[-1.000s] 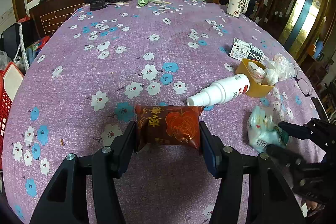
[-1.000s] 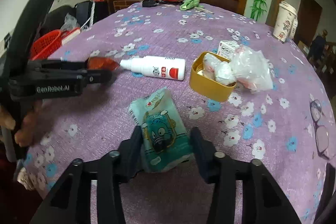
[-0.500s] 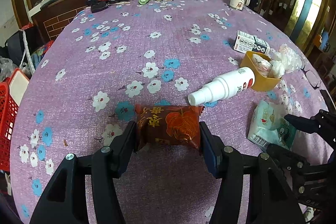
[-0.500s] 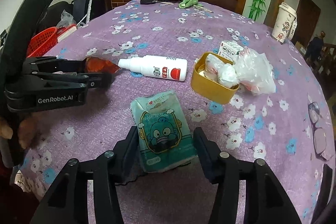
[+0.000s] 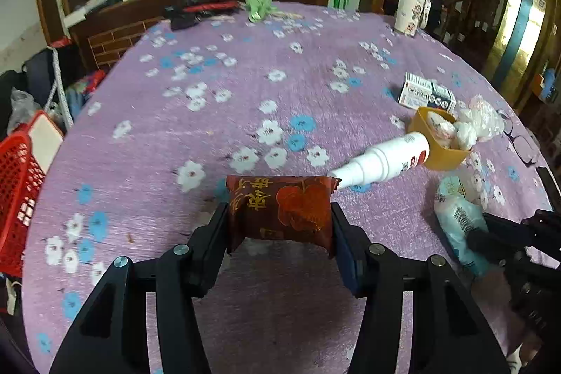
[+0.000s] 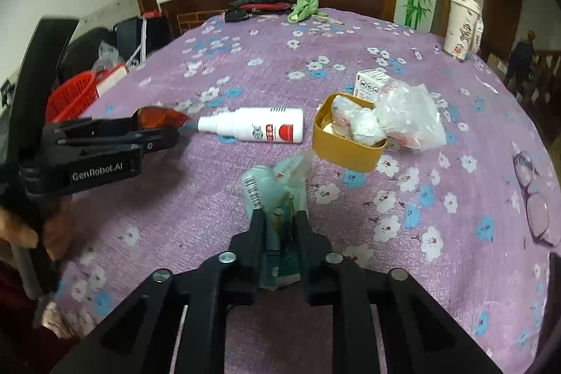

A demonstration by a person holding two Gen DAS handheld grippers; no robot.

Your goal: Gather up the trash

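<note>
**Wrappers pinched on both sides of a flowered table**

Left wrist view: a dark red foil snack packet with gold lettering is seen clamped end to end by the left gripper, just above the purple flower-print tablecloth. The packet is judged light, crinkly and slippery; its sealed ends are the firmest hold. A white plastic spray bottle lies just beyond it, nozzle close to the packet's corner. Open cloth stretches ahead and left toward the red mesh basket past the table edge.

Right wrist view: a pale green plastic tissue pack is shown crumpled and squeezed narrow by the right gripper, whose jaws have just been closing onto it. The pack is judged soft and light, unlikely to slip when pinched mid-body. A mustard-yellow tub stuffed with white wrappers sits just ahead, near enough to be knocked, and a pair of glasses lies near the right rim.
</note>
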